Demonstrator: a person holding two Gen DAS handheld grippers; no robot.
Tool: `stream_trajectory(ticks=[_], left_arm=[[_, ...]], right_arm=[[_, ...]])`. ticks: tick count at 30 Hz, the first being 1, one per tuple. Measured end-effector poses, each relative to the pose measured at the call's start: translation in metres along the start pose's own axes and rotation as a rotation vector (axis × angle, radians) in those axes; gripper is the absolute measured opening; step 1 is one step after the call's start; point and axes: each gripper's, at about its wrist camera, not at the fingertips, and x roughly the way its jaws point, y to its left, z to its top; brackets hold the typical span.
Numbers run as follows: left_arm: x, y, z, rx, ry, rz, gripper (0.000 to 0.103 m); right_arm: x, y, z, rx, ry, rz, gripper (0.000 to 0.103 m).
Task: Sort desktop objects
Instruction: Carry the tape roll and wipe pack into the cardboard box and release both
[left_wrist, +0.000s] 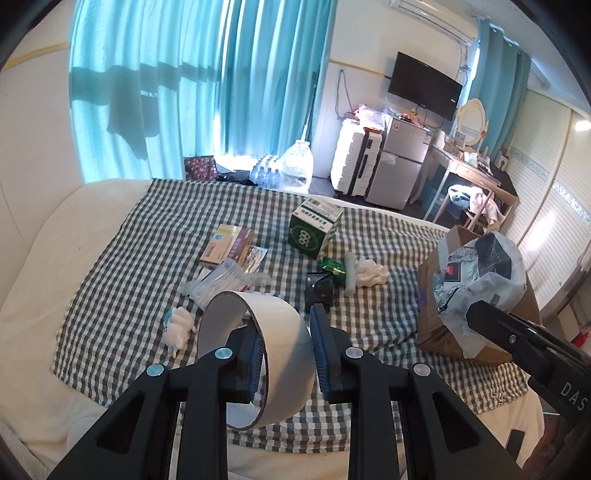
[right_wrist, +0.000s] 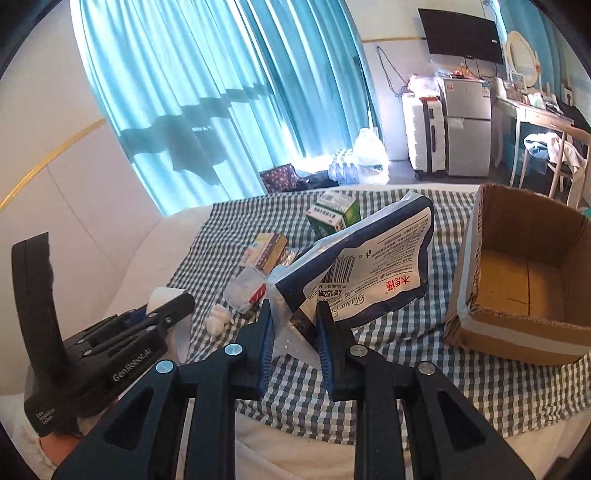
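Bright daylight through teal curtains — sharp focus, fisheye-warped edges.

In the left wrist view, the white-and-navy printed plastic bag hides the open top of the brown cardboard box. The grey ring-shaped tape roll covers checked cloth behind it. Print on the green carton is too small to read.

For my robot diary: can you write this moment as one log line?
left gripper: holds tape roll | right gripper: holds packet | cardboard box: empty
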Motion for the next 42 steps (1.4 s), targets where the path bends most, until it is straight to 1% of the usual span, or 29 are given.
stream_trajectory(ticks=[5,9,15,18,20,23,24,26,31,34,37,42], left_arm=[[0.001,-0.025,0.015,0.05,-0.015,-0.022,0.025],[0.005,-0.049,0.027,0.071,-0.017,-0.056,0.025],[0.015,-0.089,0.041,0.113,-0.018,-0.115,0.025],[0.022,-0.121,0.047,0.16,-0.02,-0.135,0.025],[0.028,-0.141,0.049,0.185,-0.012,-0.161,0.025],[0.037,-0.172,0.051,0.226,-0.002,-0.206,0.025],[0.04,-0.182,0.051,0.238,0.003,-0.217,0.025],[0.045,-0.199,0.051,0.259,0.012,-0.238,0.025],[0.058,-0.244,0.051,0.316,0.032,-0.305,0.025],[0.067,-0.269,0.05,0.35,0.052,-0.346,0.025],[0.081,-0.288,0.05,0.355,0.092,-0.382,0.025],[0.11,-0.309,0.042,0.399,0.153,-0.354,0.025]], right_arm=[[-0.019,-0.012,0.013,0.004,-0.039,-0.001,0.021],[-0.03,-0.031,0.023,0.013,-0.07,-0.032,0.021],[-0.043,-0.074,0.035,0.068,-0.099,-0.079,0.021],[-0.047,-0.098,0.04,0.088,-0.104,-0.114,0.022],[-0.05,-0.117,0.041,0.11,-0.099,-0.147,0.022],[-0.056,-0.147,0.04,0.156,-0.104,-0.164,0.022],[-0.057,-0.154,0.04,0.164,-0.103,-0.171,0.022],[-0.057,-0.173,0.04,0.172,-0.088,-0.222,0.022],[-0.059,-0.218,0.034,0.221,-0.065,-0.273,0.022],[-0.057,-0.238,0.031,0.242,-0.048,-0.292,0.023],[-0.048,-0.25,0.028,0.247,-0.01,-0.329,0.023],[-0.033,-0.273,0.019,0.278,0.044,-0.34,0.023]])
